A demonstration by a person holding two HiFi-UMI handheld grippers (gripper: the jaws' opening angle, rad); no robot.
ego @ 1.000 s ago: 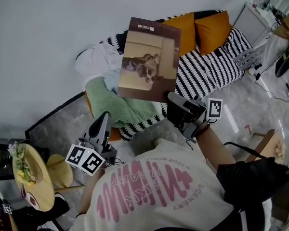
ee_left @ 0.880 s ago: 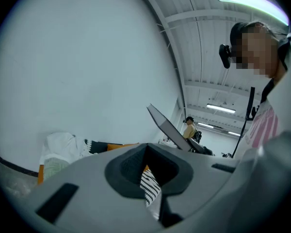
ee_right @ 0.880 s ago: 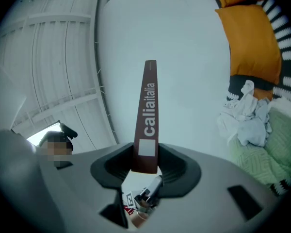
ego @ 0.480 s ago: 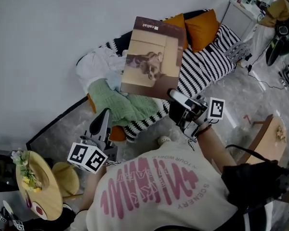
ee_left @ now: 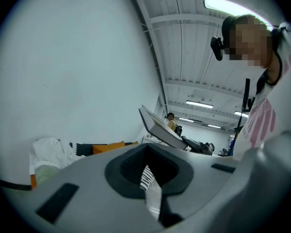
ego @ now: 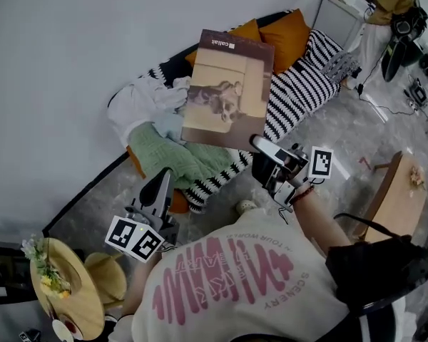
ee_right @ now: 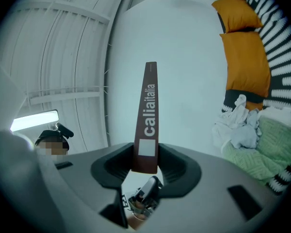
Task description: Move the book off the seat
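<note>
A brown-covered book (ego: 228,91) with a dog photo hangs upright in the air over the striped sofa seat (ego: 299,98). My right gripper (ego: 261,145) is shut on its lower edge. In the right gripper view the brown spine (ee_right: 149,115) stands straight up, pinched at its foot by my right gripper (ee_right: 146,165). My left gripper (ego: 161,182) points up near the sofa's front left corner and holds nothing. It looks shut, with only a thin slit between the jaws of the left gripper (ee_left: 148,178). The book (ee_left: 160,129) shows edge-on in that view.
Orange cushions (ego: 285,38), a green blanket (ego: 164,155) and white clothes (ego: 139,102) lie on the sofa. A round wooden side table (ego: 57,291) with flowers stands at lower left, a wooden table (ego: 396,198) at right. Another person (ego: 385,6) stands at far top right.
The book stays clamped and raised in my right gripper. The sofa and room have slid across the head view, and my left gripper sits slightly lower in it.
</note>
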